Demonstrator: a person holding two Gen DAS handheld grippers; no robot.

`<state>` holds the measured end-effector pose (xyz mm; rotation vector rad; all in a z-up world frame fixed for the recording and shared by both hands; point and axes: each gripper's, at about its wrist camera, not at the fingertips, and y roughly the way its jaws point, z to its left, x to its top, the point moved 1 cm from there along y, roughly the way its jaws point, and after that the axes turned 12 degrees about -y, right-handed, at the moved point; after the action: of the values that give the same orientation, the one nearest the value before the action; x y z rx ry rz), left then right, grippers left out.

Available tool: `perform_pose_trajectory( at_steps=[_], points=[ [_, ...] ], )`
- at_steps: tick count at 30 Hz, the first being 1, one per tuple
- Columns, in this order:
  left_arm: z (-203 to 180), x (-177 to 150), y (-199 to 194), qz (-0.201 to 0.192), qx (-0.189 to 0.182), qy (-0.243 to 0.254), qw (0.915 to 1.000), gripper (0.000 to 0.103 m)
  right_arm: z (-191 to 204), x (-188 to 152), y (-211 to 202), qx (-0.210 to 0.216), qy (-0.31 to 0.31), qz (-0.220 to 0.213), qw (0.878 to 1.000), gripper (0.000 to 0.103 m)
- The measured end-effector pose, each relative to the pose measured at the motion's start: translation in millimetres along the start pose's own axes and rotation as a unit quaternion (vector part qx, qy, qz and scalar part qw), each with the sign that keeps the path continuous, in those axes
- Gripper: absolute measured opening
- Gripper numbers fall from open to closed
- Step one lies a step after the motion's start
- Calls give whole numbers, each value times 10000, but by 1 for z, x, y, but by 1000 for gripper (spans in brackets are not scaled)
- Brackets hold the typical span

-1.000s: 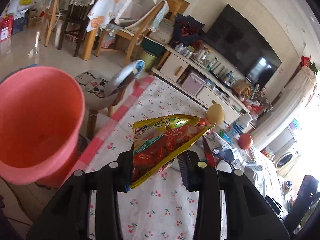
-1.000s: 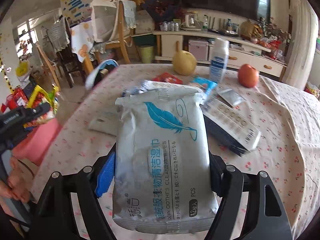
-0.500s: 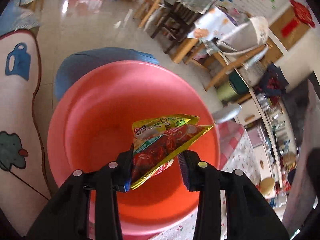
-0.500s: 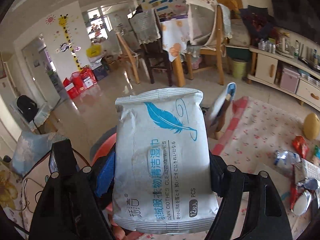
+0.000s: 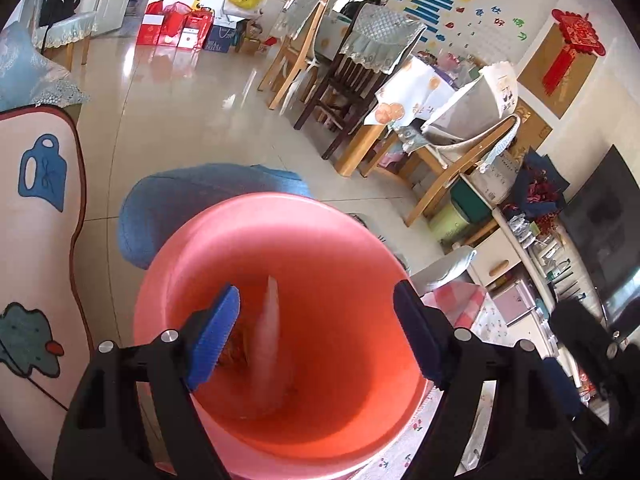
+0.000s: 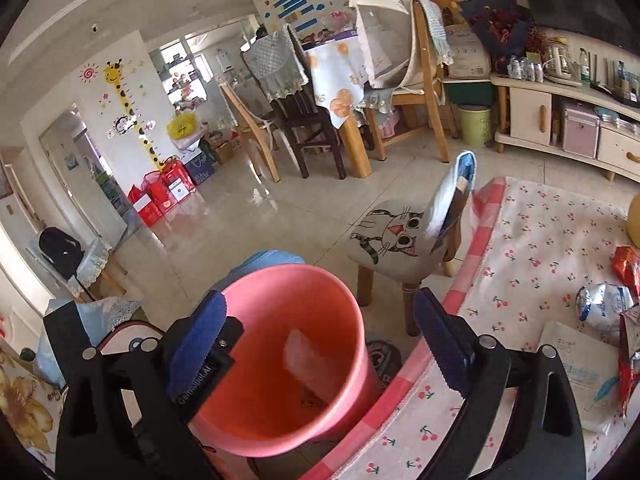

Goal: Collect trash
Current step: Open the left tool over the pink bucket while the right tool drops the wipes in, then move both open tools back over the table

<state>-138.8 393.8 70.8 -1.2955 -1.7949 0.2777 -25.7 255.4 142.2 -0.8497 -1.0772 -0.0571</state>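
Observation:
A pink bucket point(image 5: 168, 272) stands on the floor beside the table; it also shows in the right wrist view point(image 6: 352, 320). My left gripper point(image 5: 316, 332) is open and empty right above its mouth. My right gripper point(image 6: 320, 340) is open and empty over the bucket too. A pale blurred packet point(image 5: 268, 344) is inside the bucket, also seen in the right wrist view point(image 6: 308, 364). A red snack wrapper point(image 5: 234, 350) lies at the bucket's bottom. More wrappers lie on the cherry-print tablecloth: a silver bag point(image 6: 604, 304), a red wrapper point(image 6: 626, 264) and a white packet point(image 6: 580, 364).
A small cat-print chair point(image 6: 396, 236) stands next to the bucket at the table's corner. A blue cushion point(image 5: 192, 196) lies behind the bucket. Dining chairs point(image 6: 296, 112) and a TV cabinet point(image 6: 560, 112) stand further back. A cartoon-print cushion point(image 5: 36, 240) is at left.
Both grippers opened. The red-yellow snack bag left the left gripper and the wet-wipes pack left the right; both dropped into the bucket. The right gripper swung further over the bucket.

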Motion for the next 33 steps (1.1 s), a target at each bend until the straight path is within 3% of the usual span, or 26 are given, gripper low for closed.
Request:
perform_pose_trajectory(
  at_steps=[6,12,18,33],
  points=[
    [-20,-8,-11,-256,-532,310,9978,85,-30,-33,-40,-715,-22,-278,9971,94],
    [-50,-27,-19,-343,-916,862,9915,86,-44,-74,-86,-1538,-816,-910,9805,97],
    [-77,-51,-26,-56,-775,1728,9819,86,-55,-109,-115,-2003,-1256,-678,9693,98],
    [-100,-100,-46,169,-1366,2466,9593,86,-97,-157,-171,-2724,-1233,-432,9533,98]
  ],
)
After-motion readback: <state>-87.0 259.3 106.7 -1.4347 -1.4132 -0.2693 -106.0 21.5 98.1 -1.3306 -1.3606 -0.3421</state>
